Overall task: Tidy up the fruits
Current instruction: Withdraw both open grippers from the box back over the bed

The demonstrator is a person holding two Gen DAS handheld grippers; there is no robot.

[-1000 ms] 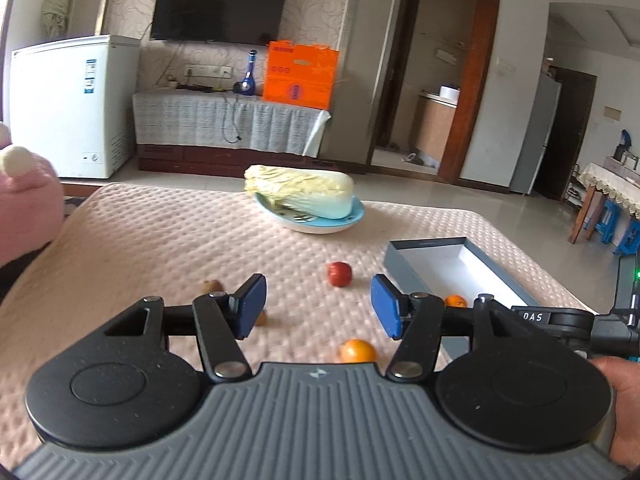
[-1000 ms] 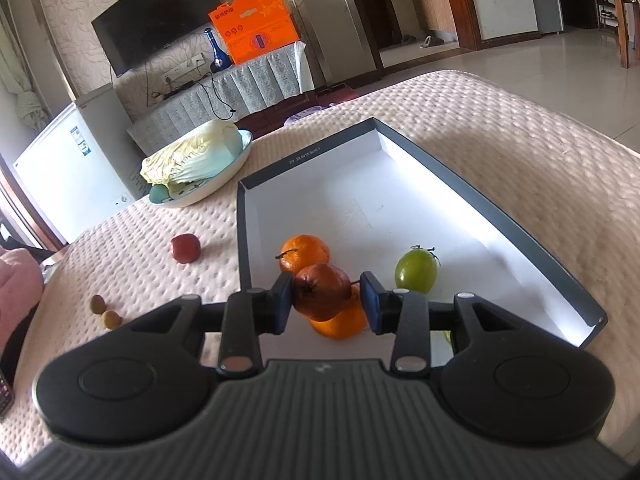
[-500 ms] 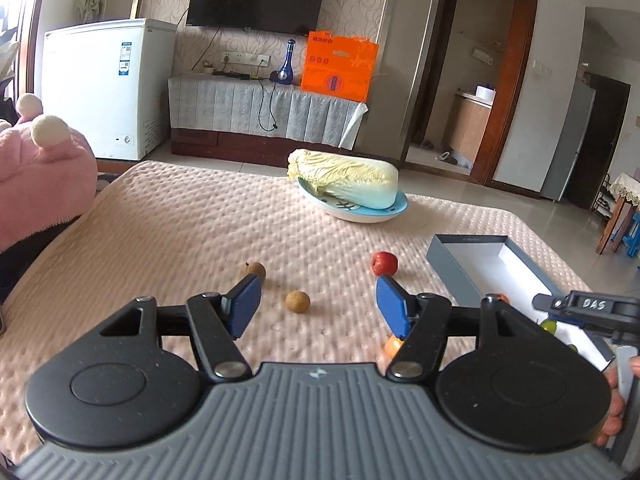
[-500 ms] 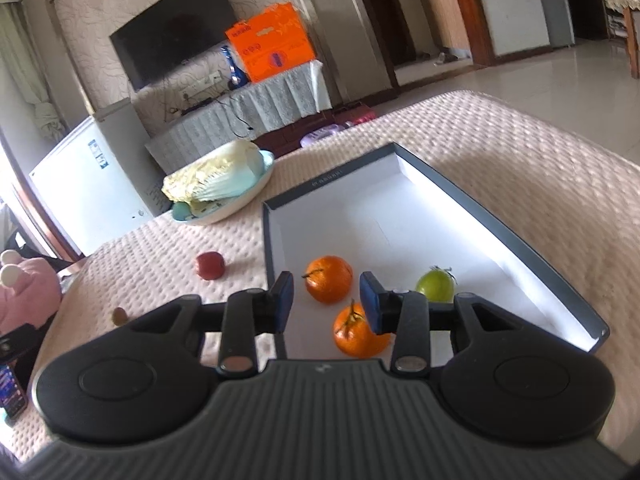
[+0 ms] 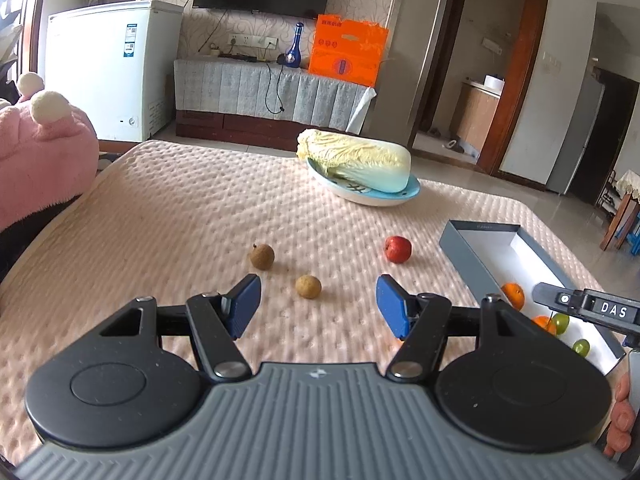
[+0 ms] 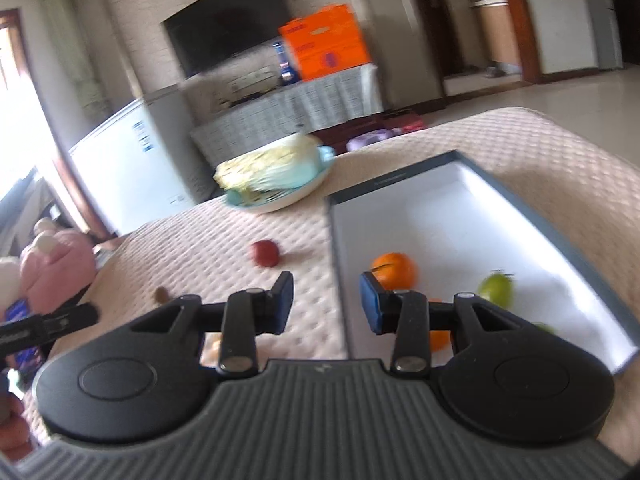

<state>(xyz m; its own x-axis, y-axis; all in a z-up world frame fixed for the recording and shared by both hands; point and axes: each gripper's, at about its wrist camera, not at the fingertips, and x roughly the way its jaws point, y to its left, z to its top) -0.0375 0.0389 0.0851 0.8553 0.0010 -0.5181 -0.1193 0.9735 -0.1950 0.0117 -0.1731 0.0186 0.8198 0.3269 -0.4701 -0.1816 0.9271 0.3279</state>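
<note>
My left gripper [image 5: 318,306] is open and empty above the pink quilted cover. Two small brown fruits [image 5: 308,286] [image 5: 262,256] lie just ahead of it, and a red fruit [image 5: 398,249] lies to the right. The grey box [image 5: 476,242] at the right holds oranges [image 5: 513,295] and green fruits [image 5: 581,346]. My right gripper [image 6: 325,303] is open and empty over the box's left wall [image 6: 337,248]. In its blurred view an orange [image 6: 394,271] and a green fruit [image 6: 496,289] lie in the box, and the red fruit [image 6: 265,253] lies left of it.
A blue plate [image 5: 372,196] with a napa cabbage [image 5: 356,158] stands at the back of the cover. A pink plush [image 5: 36,148] sits at the left edge. A white freezer [image 5: 108,64] and a TV bench stand behind. The right gripper's body [image 5: 592,310] shows at the right.
My right gripper let go of the dark red fruit, opened and drew back to the left. My left gripper swung left, so the two brown fruits now lie ahead of it.
</note>
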